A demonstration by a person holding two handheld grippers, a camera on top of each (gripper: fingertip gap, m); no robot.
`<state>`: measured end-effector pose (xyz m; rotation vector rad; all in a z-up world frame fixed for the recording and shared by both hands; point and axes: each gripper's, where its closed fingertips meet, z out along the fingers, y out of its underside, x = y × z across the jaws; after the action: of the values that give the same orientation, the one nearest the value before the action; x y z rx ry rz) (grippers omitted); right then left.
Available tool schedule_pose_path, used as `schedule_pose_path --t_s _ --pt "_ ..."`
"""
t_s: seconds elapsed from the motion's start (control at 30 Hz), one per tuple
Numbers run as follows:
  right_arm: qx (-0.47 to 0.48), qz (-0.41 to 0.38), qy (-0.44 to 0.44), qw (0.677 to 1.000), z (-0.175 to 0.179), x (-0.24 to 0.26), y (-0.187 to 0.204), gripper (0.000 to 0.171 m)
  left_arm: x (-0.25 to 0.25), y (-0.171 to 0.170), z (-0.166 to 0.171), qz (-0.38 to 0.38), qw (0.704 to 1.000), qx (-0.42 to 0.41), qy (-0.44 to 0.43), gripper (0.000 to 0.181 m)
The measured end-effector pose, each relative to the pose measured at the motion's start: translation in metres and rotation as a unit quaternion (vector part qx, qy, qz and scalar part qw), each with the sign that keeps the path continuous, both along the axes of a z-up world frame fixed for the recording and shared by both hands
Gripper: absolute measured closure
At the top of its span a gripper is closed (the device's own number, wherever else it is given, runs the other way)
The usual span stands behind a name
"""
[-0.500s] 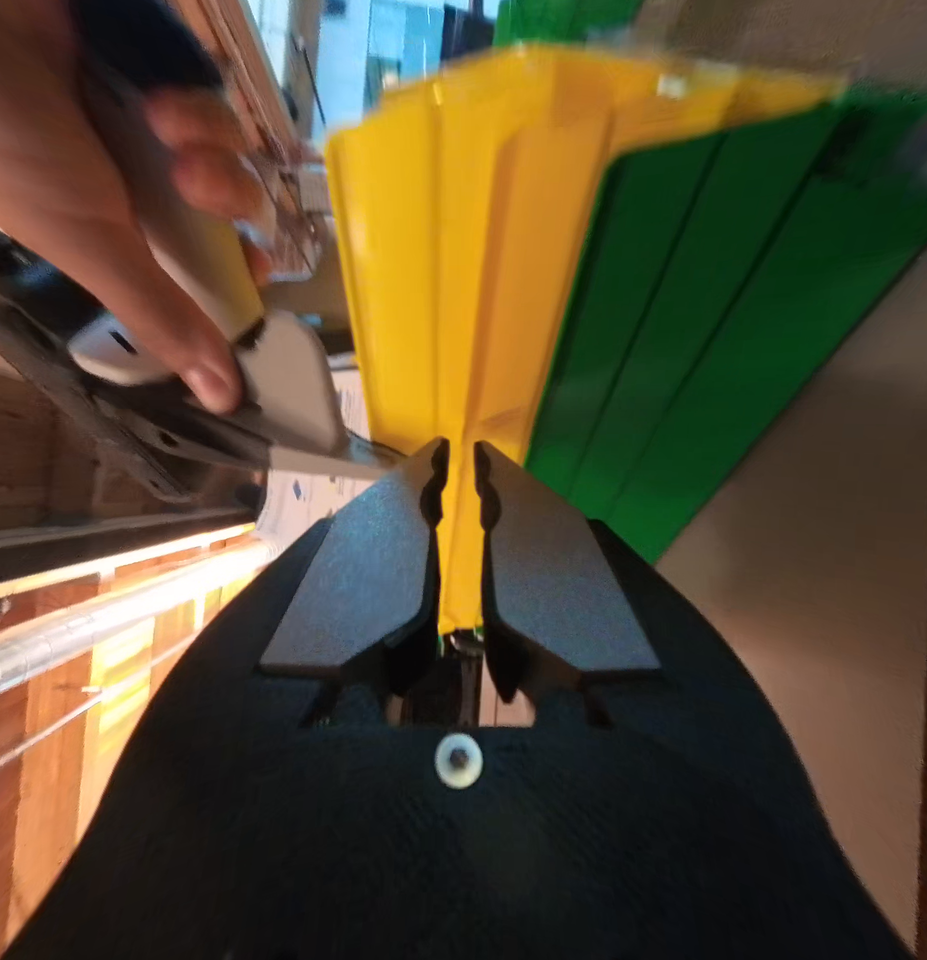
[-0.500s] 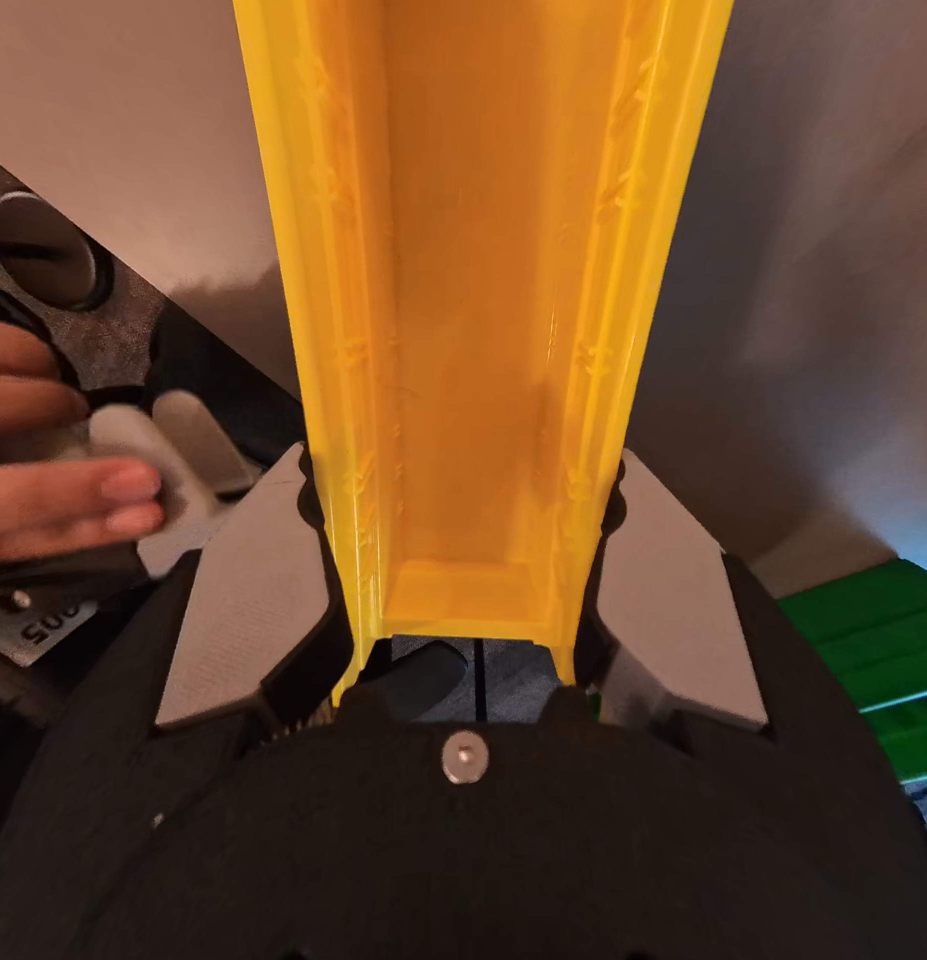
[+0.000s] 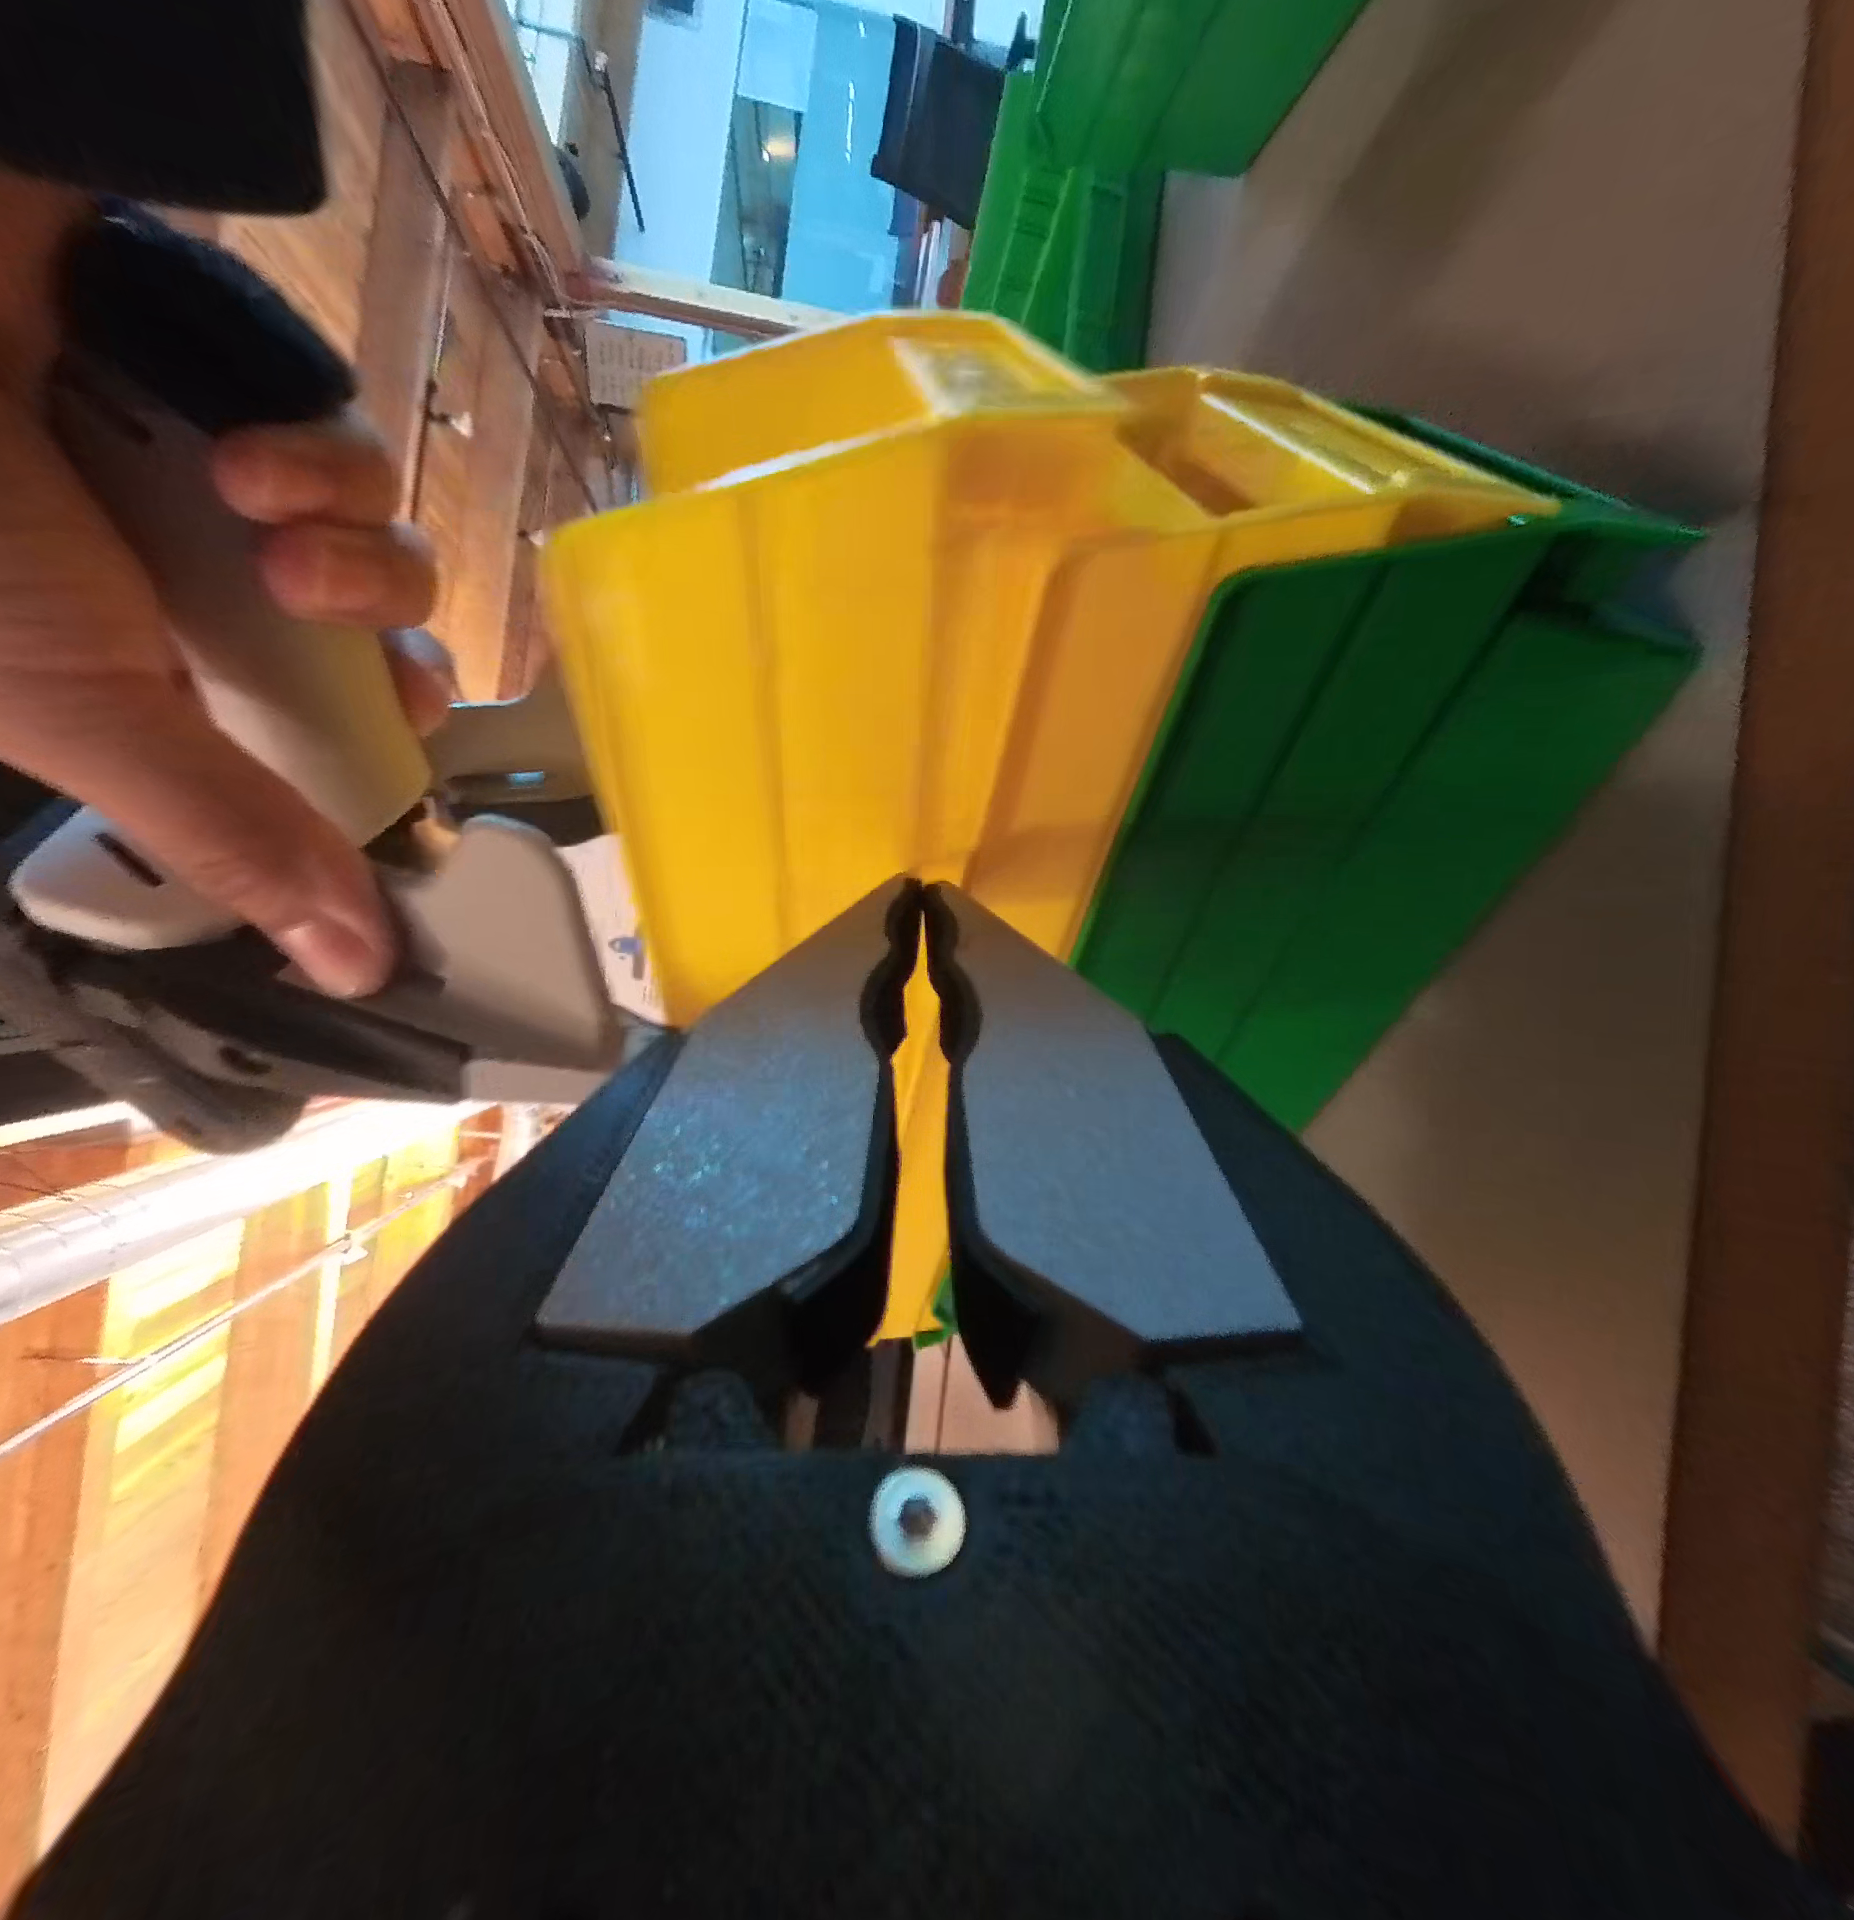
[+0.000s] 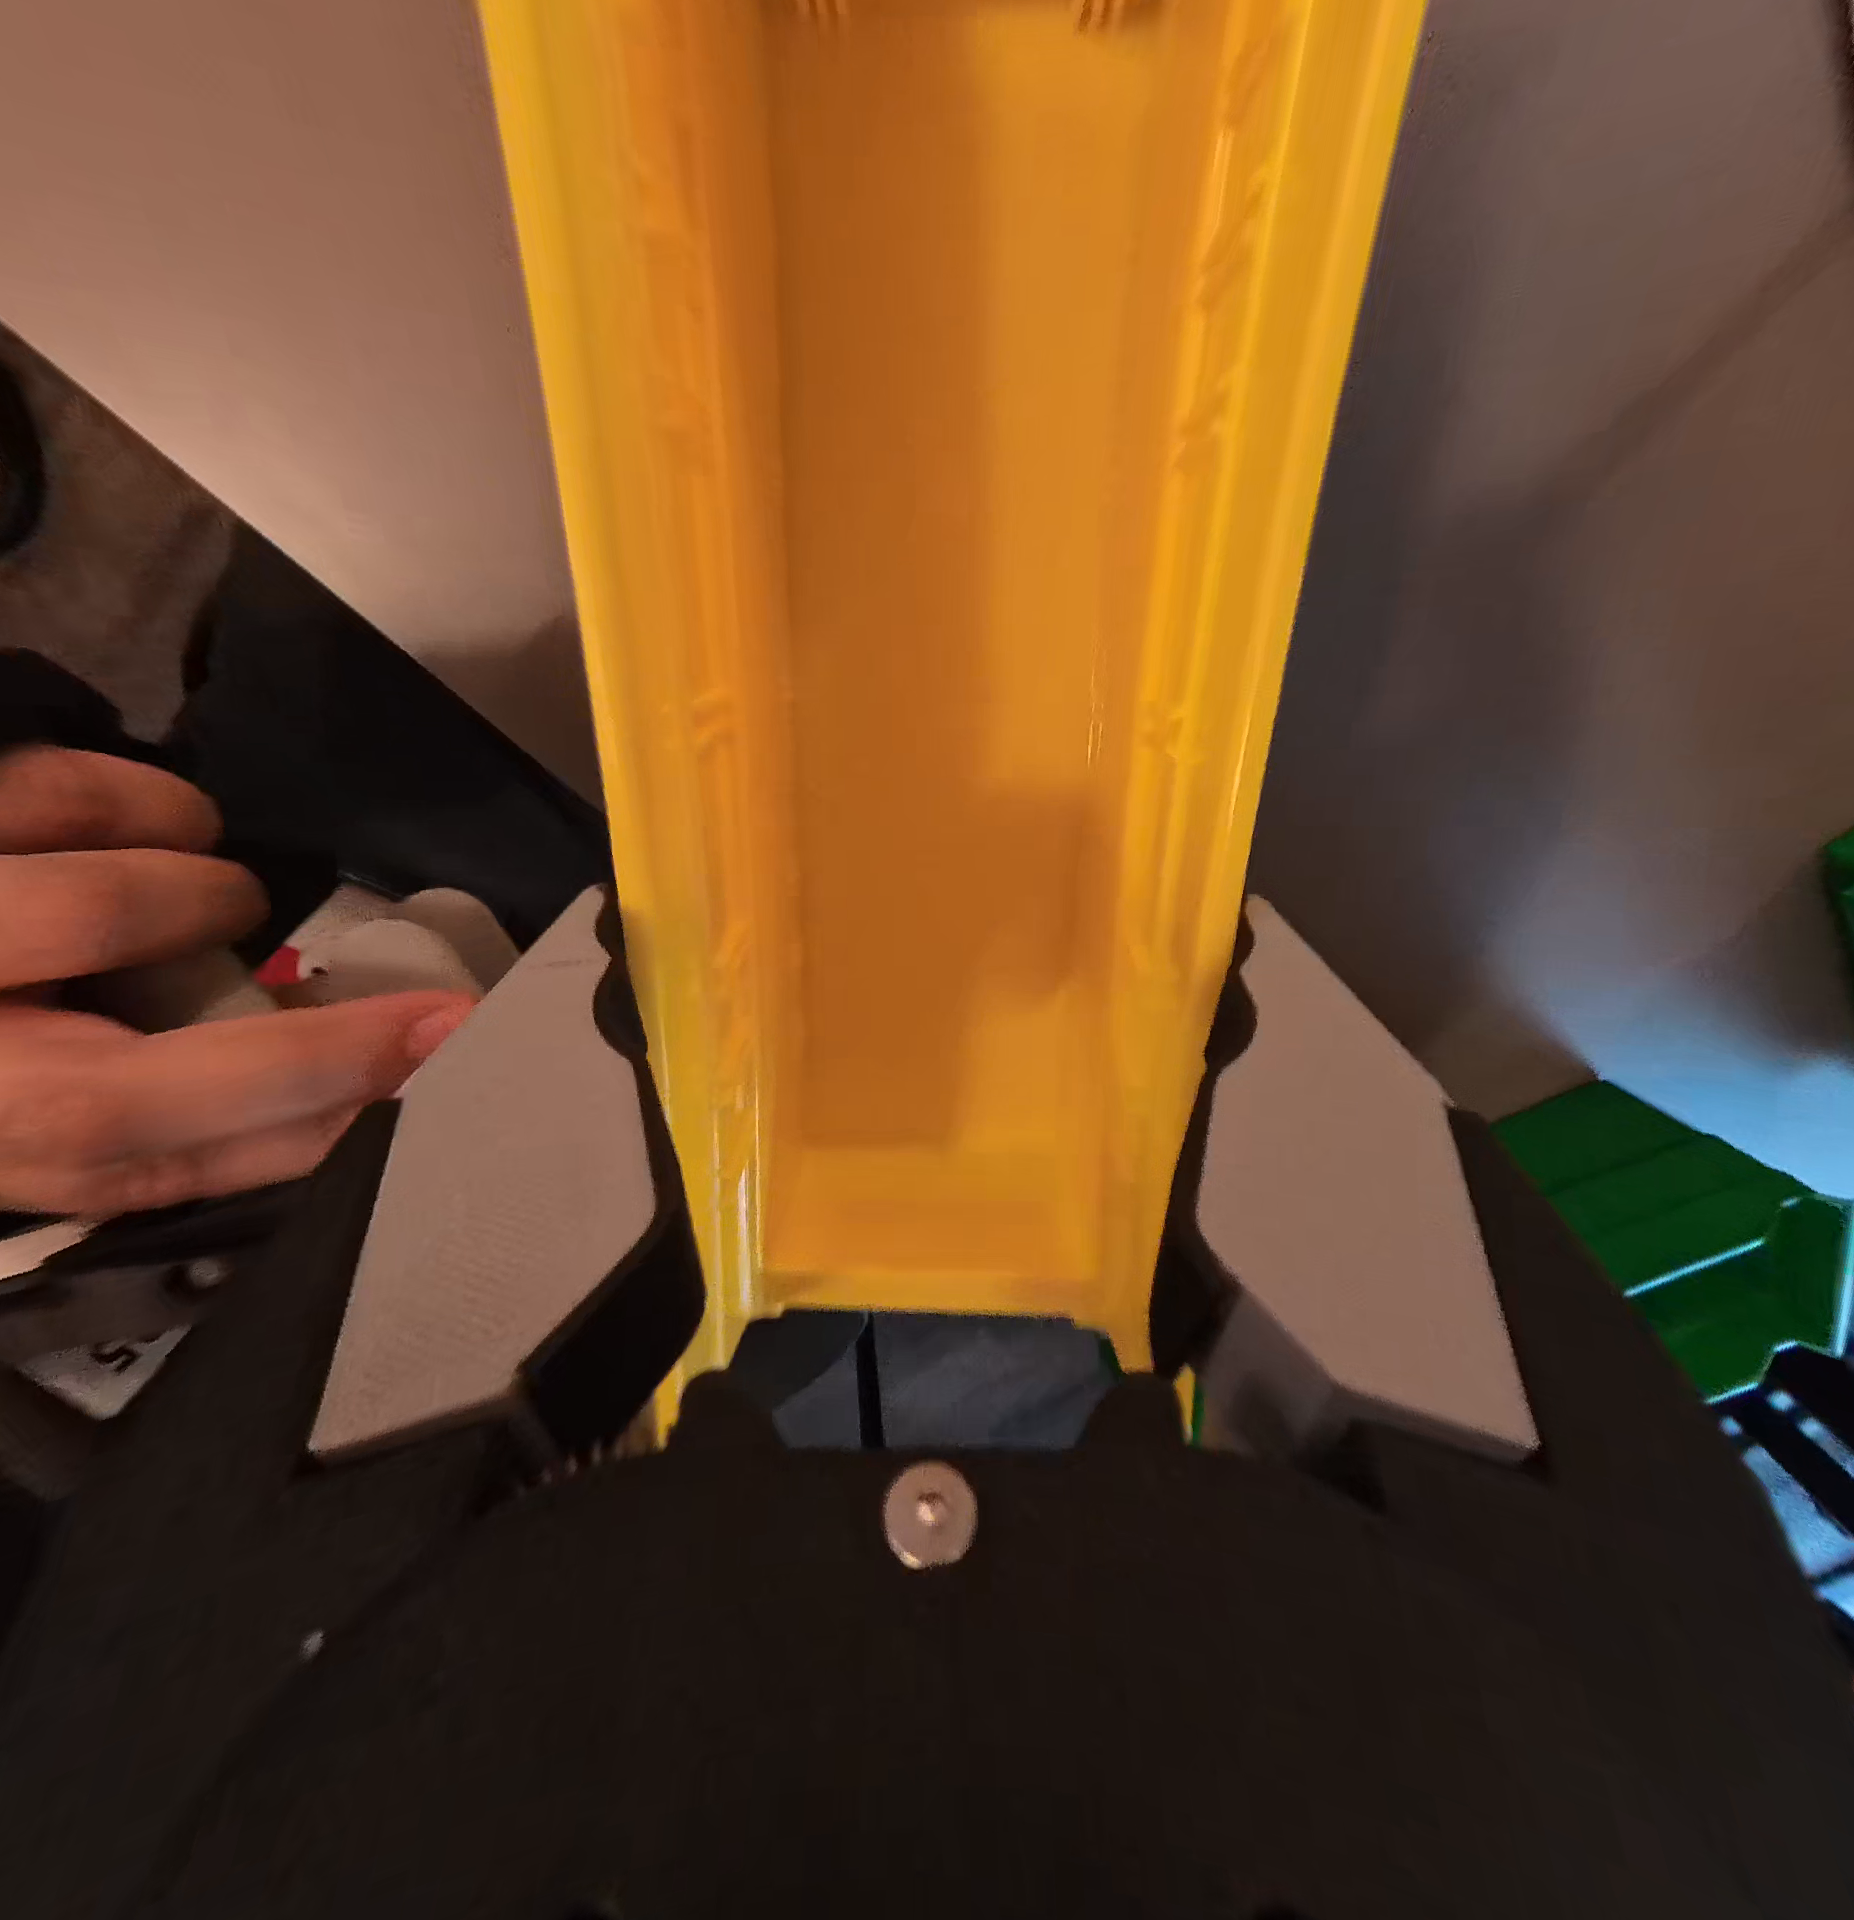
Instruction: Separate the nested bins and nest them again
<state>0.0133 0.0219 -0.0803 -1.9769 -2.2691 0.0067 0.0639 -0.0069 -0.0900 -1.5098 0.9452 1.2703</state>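
**A:** Standing right by the bench here. Going left to right: the left gripper (image 3: 921,914) has its tips pinched almost together on a thin edge of the yellow bin (image 3: 840,707), with a sliver of green showing down between the pads too, so it may be catching both walls. The green bin (image 3: 1370,810) sits tight against the yellow one's right side, partly nested I'd say.

**B:** And the right gripper (image 4: 923,987)?

**A:** Spread wide, pads pressed on the outside of both side walls of the yellow bin (image 4: 933,727). My worry: if the left one really clamps both colours, pulling just drags the pair along together. Also that thin-edge pinch could slip or flex the plastic.

**B:** Anything one camera catches that the other misses?

**A:** The left view shows the outside ribs and how the bins overlap. The right view looks straight down inside the yellow one, empty, plus more green bins (image 4: 1671,1236) off to the right.
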Motion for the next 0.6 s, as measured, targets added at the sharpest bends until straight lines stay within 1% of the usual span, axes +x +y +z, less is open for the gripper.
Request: schedule_pose_path --t_s 0.07,0.13,0.23,0.27,0.33,0.37,0.43,0.47,0.53,0.6 --pt "-0.006 -0.001 0.026 1.000 0.017 -0.007 -0.003 0.061 -0.002 0.000 -0.001 0.003 1.000 -0.002 0.001 0.181" --pt "-0.004 -0.003 0.034 0.999 0.032 -0.007 -0.004 0.059 -0.003 0.000 -0.001 0.003 1.000 -0.003 -0.002 0.181" --pt "0.006 -0.002 0.061 0.998 0.048 -0.006 0.001 0.061 -0.016 0.000 -0.013 0.025 0.999 -0.033 -0.012 0.181" --pt "0.001 -0.006 0.074 0.997 0.053 -0.004 0.003 0.063 -0.020 0.000 -0.016 0.032 0.999 -0.037 -0.011 0.178" --pt "-0.016 -0.012 0.103 0.994 0.061 0.000 0.006 0.064 -0.022 0.000 -0.019 0.032 0.998 -0.043 -0.016 0.166" --pt "-0.021 -0.016 0.121 0.992 0.066 0.003 0.009 0.065 -0.017 0.000 -0.020 0.023 0.998 -0.045 -0.036 0.156" --pt "-0.011 -0.018 0.174 0.985 0.080 0.012 0.017 0.065 0.005 -0.001 -0.024 -0.008 0.989 -0.073 -0.132 0.135" --pt "-0.006 -0.020 0.206 0.978 0.088 0.017 0.021 0.066 0.019 -0.001 -0.020 -0.021 0.980 -0.078 -0.182 0.125" --pt "-0.013 -0.031 0.266 0.963 0.101 0.032 0.027 0.066 0.046 -0.002 0.004 -0.060 0.967 -0.045 -0.243 0.105" --pt "-0.036 -0.048 0.311 0.949 0.108 0.049 0.033 0.065 0.069 -0.005 0.025 -0.109 0.960 -0.004 -0.259 0.111"
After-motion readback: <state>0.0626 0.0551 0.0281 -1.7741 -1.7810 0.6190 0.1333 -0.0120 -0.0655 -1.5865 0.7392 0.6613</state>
